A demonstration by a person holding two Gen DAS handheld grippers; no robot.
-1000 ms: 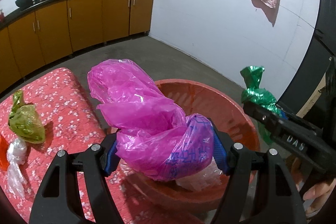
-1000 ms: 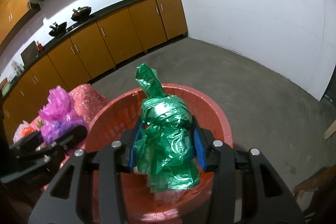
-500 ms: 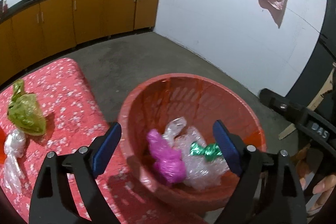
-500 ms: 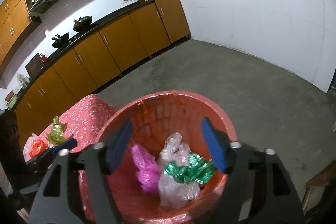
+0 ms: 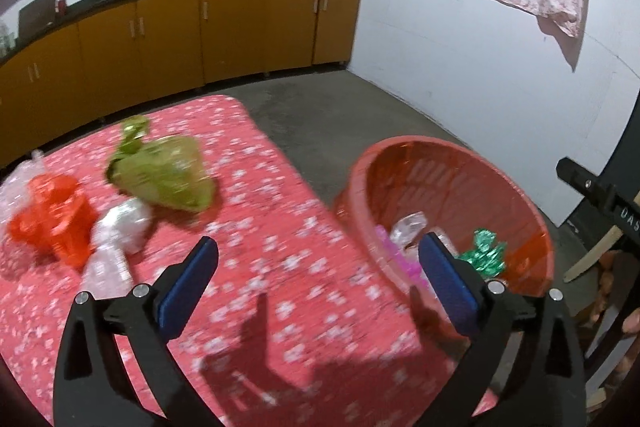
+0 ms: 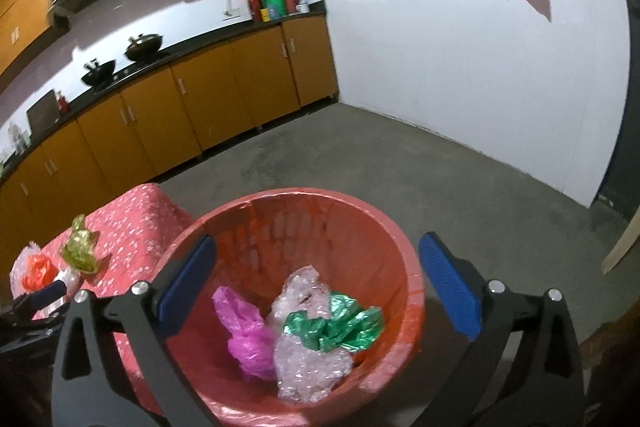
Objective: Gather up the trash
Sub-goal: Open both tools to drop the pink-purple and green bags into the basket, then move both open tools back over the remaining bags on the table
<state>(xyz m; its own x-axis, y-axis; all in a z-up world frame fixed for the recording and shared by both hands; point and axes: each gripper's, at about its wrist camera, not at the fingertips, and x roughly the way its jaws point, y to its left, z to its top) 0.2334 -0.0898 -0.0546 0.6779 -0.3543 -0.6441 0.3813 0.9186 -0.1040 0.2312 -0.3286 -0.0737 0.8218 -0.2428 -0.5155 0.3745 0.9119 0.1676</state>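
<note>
Our left hand-held gripper (image 5: 316, 279), jaws now apart and empty, has swung back over the tabletop (image 5: 280, 267) toward the olive bag (image 5: 164, 179). Our right hand-held gripper (image 6: 316, 287) hangs equally spread above the basket (image 6: 400, 255), where the pink bag (image 6: 244, 335) and green bag (image 6: 336, 327) we dropped lie.

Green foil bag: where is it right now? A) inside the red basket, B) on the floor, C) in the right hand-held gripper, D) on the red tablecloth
A: the green foil bag lies inside the red basket on top of a clear bag, and the right hand-held gripper is open and empty above it.
</note>
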